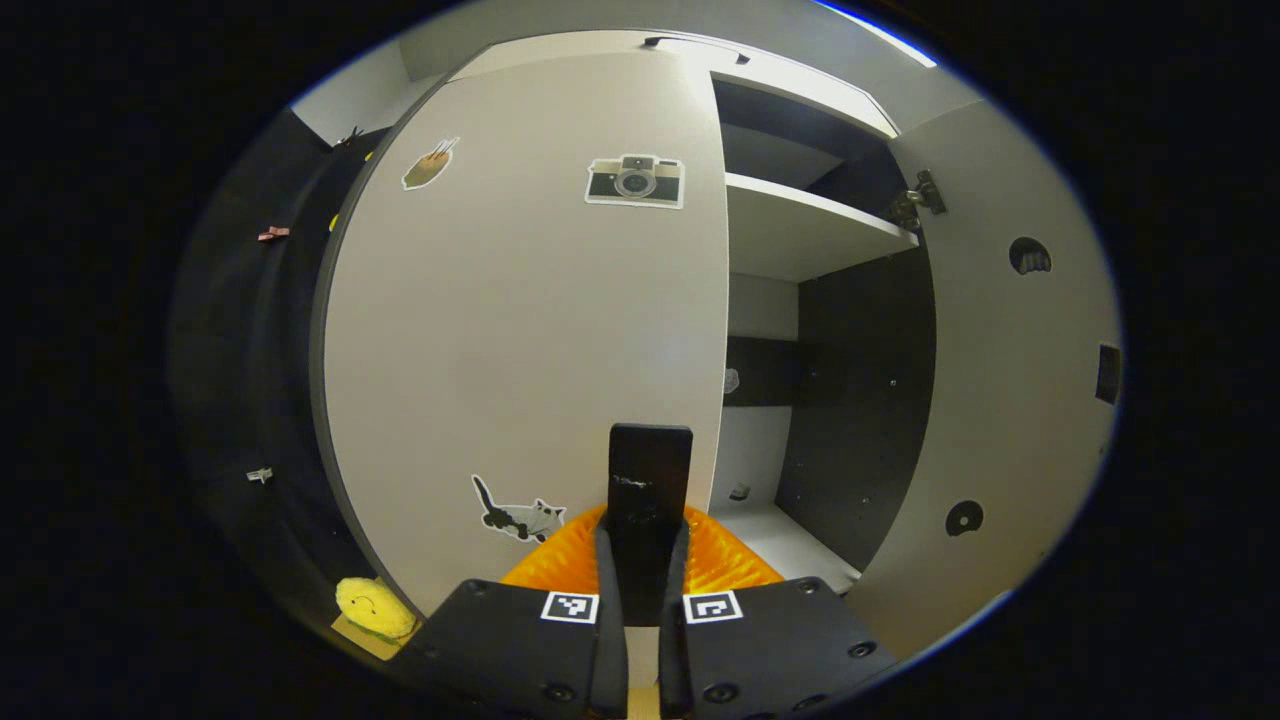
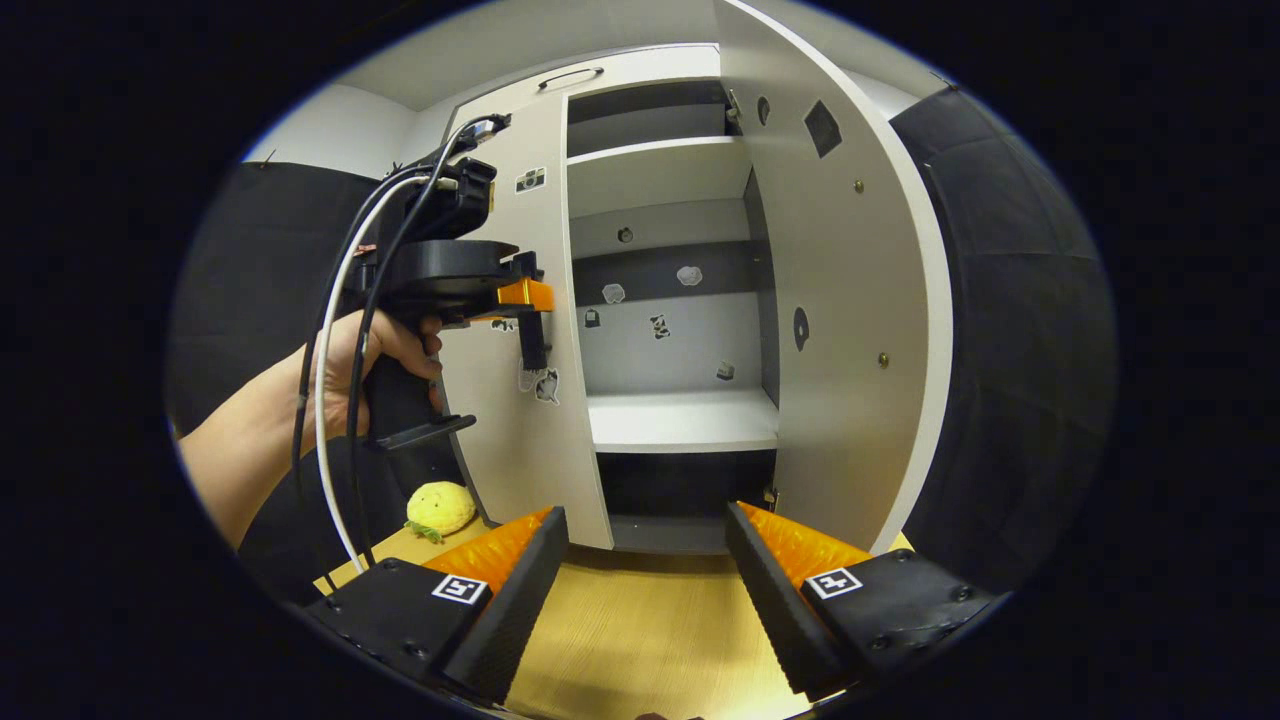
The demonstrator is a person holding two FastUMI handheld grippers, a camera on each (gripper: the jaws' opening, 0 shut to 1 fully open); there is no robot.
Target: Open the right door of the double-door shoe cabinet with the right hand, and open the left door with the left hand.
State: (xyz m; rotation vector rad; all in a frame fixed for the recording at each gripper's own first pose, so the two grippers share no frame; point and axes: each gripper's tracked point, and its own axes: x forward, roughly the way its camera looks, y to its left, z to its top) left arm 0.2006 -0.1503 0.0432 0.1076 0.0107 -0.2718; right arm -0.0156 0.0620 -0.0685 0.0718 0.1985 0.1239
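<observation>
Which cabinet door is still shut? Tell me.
The left door, with the camera sticker, is closed, and the left gripper is shut on its handle. The right door is swung open.

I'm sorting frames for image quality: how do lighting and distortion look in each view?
Left gripper view: fisheye bows the left door edges; the door is evenly lit with a soft sheen, while the cabinet interior falls into deep shadow. Right gripper view: the right door curves strongly; the shelves are bright and sharp, and the space beneath them is dark.
</observation>
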